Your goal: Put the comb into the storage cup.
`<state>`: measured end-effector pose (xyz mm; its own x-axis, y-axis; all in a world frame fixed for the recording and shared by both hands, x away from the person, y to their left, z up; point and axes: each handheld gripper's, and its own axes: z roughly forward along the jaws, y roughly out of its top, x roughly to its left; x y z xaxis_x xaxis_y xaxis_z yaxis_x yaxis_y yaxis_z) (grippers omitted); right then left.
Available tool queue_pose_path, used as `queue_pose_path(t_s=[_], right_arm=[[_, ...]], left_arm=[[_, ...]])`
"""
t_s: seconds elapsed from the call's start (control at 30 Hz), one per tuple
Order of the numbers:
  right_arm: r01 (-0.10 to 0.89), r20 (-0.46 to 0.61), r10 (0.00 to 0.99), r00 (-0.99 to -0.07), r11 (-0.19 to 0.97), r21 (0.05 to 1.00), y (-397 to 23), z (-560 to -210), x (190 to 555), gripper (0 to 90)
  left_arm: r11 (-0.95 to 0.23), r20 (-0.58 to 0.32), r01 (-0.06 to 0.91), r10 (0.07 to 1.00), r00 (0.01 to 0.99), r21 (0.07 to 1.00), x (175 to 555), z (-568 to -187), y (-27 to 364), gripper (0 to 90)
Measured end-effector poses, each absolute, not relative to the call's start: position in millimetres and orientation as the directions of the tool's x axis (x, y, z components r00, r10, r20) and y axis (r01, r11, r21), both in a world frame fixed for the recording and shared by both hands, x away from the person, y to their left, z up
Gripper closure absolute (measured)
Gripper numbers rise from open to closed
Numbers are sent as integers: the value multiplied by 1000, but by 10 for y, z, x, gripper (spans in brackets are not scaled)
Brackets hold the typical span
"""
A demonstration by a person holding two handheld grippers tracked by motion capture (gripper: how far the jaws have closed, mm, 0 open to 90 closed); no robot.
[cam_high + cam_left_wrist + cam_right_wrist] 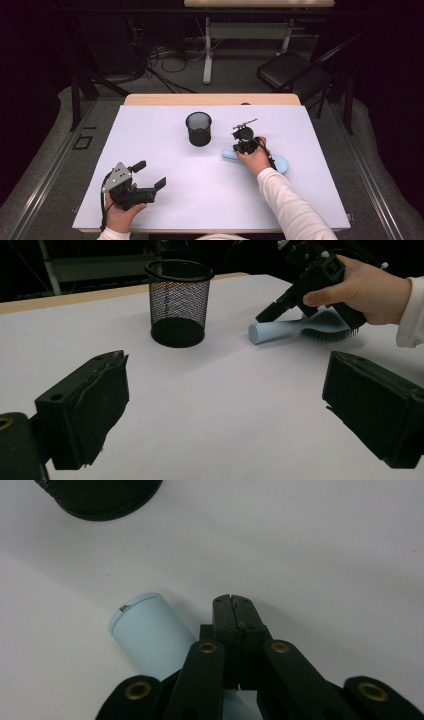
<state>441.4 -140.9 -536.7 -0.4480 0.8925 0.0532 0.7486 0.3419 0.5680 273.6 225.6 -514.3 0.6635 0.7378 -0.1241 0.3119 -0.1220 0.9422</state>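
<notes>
White table (165, 205): pale-blue hairbrush (300, 329), bristles down.

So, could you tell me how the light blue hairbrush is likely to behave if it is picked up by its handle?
The hairbrush looks like rigid plastic, so it should stay stiff. Its handle is round and smooth, so it may slip or twist between the jaws. The wider bristle head probably outweighs the handle, so that end may droop. The right hand-held gripper sits shut above the handle, not gripping it.
</notes>
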Motion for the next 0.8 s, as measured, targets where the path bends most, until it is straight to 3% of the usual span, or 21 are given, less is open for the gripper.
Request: queue_pose_path(t_s=[0.8], right_arm=[[755, 94, 867, -489, 368, 542, -1337, -5406, 4346, 900]], left_arm=[[-115, -133, 320, 744, 655, 940, 2746, -5151, 2267, 59]])
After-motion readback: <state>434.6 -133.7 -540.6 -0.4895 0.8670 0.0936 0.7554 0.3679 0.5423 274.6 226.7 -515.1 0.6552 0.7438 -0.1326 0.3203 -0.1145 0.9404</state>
